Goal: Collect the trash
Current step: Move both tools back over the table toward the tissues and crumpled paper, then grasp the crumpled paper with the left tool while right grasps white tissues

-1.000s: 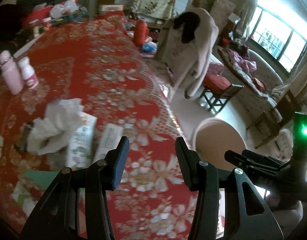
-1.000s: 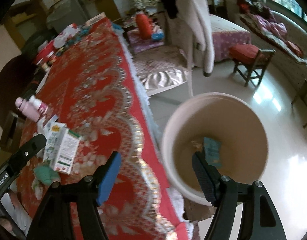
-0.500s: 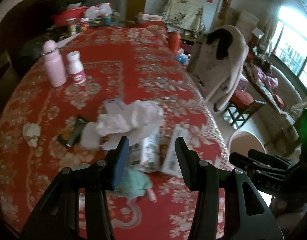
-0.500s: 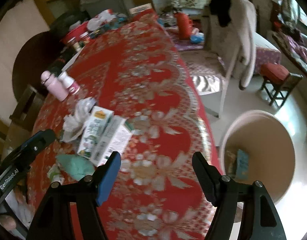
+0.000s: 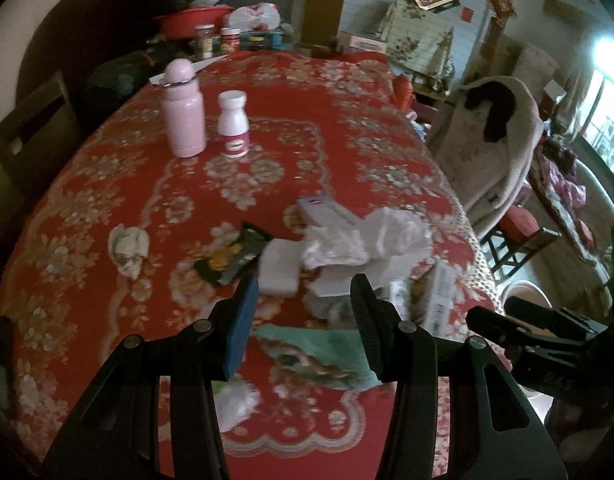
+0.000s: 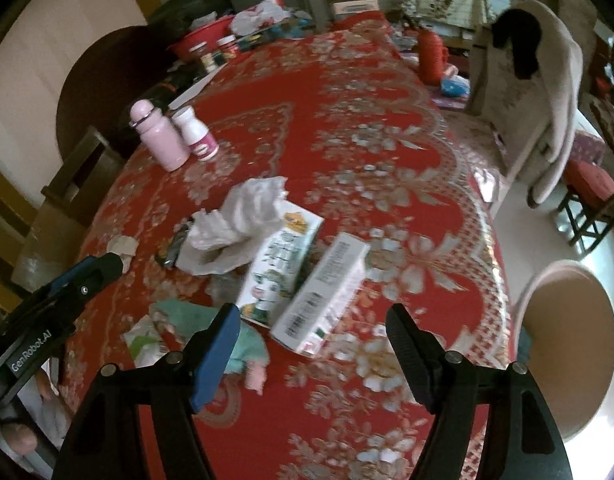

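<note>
Trash lies in a heap on the red floral tablecloth (image 5: 315, 92): crumpled white plastic (image 5: 367, 236), a dark snack wrapper (image 5: 231, 256), a white pad (image 5: 279, 268), a teal wrapper (image 5: 327, 348) and a small paper wad (image 5: 129, 246). In the right wrist view two cartons lie side by side, a milk carton (image 6: 283, 264) and a white box (image 6: 323, 300). My left gripper (image 5: 305, 300) hovers open above the heap, nothing between its fingers. My right gripper (image 6: 313, 328) hangs open over the cartons, empty. A beige bin (image 6: 567, 344) stands on the floor by the table's right edge.
A pink bottle (image 5: 185, 112) and a white pill bottle (image 5: 233, 124) stand at the far left of the table. Jars and a red bowl (image 5: 191, 20) crowd the far end. A chair draped with a pale coat (image 6: 535, 92) stands to the right.
Both grippers swung left, from over the bin and table edge to above the trash heap. The bin slid to the right edge of both views. Both stayed empty.
</note>
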The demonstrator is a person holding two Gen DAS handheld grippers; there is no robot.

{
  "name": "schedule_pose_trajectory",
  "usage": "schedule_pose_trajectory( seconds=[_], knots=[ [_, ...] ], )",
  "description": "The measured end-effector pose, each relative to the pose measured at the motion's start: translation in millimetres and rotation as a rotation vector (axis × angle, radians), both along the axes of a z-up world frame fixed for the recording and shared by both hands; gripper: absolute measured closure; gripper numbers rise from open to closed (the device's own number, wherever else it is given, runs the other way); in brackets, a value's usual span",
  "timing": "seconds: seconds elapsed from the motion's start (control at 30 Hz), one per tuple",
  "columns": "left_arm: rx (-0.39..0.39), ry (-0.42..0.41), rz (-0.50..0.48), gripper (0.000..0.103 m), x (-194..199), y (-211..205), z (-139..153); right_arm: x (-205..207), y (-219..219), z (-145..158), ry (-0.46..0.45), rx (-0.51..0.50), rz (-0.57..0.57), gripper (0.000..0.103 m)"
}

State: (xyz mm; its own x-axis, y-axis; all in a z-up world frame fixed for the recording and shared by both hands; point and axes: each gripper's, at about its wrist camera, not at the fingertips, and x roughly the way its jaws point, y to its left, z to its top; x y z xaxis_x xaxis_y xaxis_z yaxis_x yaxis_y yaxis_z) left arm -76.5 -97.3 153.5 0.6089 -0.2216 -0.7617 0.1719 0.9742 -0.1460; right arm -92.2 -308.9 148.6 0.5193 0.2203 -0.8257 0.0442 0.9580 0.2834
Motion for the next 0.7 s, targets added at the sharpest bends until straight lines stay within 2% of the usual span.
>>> schedule_pose_trajectory(
  seconds=[0.2, 0.53, 0.6, 0.7],
  knots=[
    [-0.016, 0.022, 0.044, 0.057, 7, 39, -7, 15, 20, -1, 0.005, 0.003, 0.039, 0.029],
    [-0.11, 0.105, 0.141, 0.057, 30, 121, -31, 50, 36, -7, 0.017, -0.011, 0.069, 0.027],
    [-0.135, 0.132, 0.172, 0.048, 37, 141, -39, 56, 37, -9, 0.022, -0.008, 0.066, 0.026],
    [-0.159, 0.153, 0.212, 0.046, 46, 162, -50, 63, 39, -11, 0.028, -0.009, 0.065, 0.025]
  ],
)
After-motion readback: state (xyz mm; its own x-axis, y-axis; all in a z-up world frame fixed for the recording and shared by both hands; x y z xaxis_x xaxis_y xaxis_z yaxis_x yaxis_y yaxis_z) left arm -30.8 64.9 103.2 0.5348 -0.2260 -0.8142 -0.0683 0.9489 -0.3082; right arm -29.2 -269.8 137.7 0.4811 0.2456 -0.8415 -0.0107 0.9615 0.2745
